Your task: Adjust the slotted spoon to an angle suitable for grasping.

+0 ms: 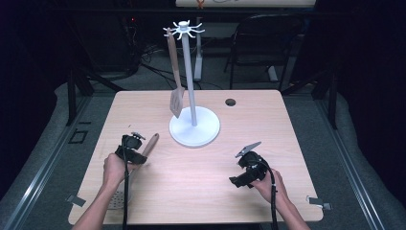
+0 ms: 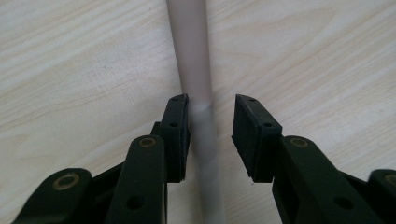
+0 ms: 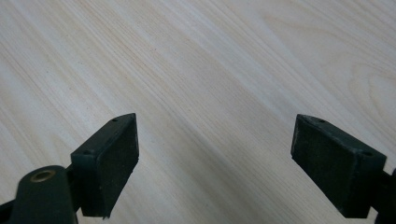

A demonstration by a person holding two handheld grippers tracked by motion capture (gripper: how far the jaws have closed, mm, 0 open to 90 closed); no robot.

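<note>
The perforated metal skimmer with a pale wooden handle [image 2: 196, 70] lies flat at the wooden table's [image 1: 201, 182] near left, its handle between the left gripper's [image 1: 131, 146] narrowed, not-yet-clamping jaws, one pad touching; hanging it beside the slotted wooden spatula [image 1: 176, 98] on the white hook stand [image 1: 194, 127] remains, the right gripper [image 1: 246, 165] idling wide and empty.

Two utensils: spatula [image 1: 176, 101] hanging, skimmer [image 1: 143, 152] lying; one stand [image 1: 194, 128].
</note>
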